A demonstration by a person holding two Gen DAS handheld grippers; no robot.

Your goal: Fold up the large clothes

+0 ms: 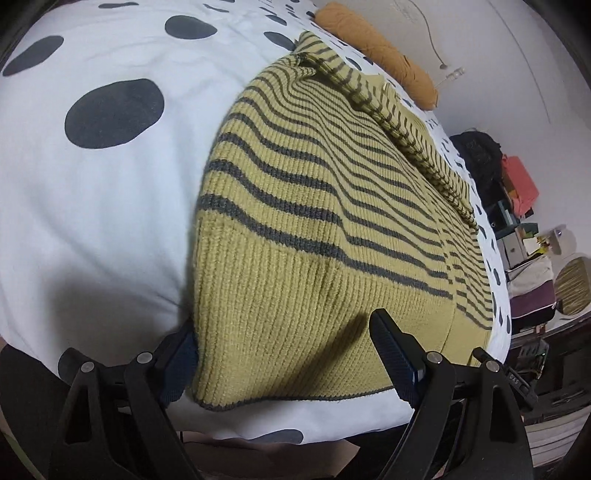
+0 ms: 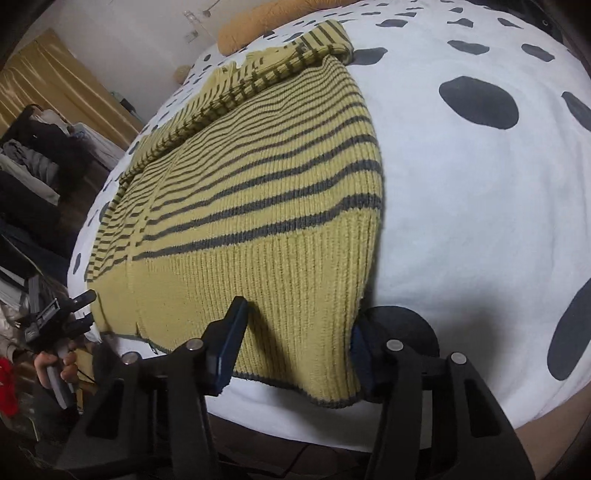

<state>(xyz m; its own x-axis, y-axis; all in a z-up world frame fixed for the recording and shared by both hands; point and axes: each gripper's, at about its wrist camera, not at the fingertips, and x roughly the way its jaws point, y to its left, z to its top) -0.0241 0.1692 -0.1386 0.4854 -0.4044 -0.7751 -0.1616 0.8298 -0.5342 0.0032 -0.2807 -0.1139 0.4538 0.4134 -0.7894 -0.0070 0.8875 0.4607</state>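
Note:
An olive-yellow knit sweater with grey stripes (image 1: pixel 314 206) lies flat on a white bed cover with dark spots (image 1: pixel 92 184); a sleeve is folded across its far part. My left gripper (image 1: pixel 288 354) is open, its fingers straddling the left corner of the ribbed hem. In the right wrist view the same sweater (image 2: pixel 258 206) lies on the cover (image 2: pixel 461 221). My right gripper (image 2: pixel 295 350) is open, its fingers on either side of the hem's right corner. The left gripper also shows in the right wrist view (image 2: pixel 62 317), held in a hand.
An orange bolster pillow (image 1: pixel 376 48) lies at the head of the bed, also in the right wrist view (image 2: pixel 266 22). Bags and cluttered shelves (image 1: pixel 513 206) stand beside the bed. A chair with piled clothes (image 2: pixel 33 158) and gold curtains (image 2: pixel 48 81) are on the other side.

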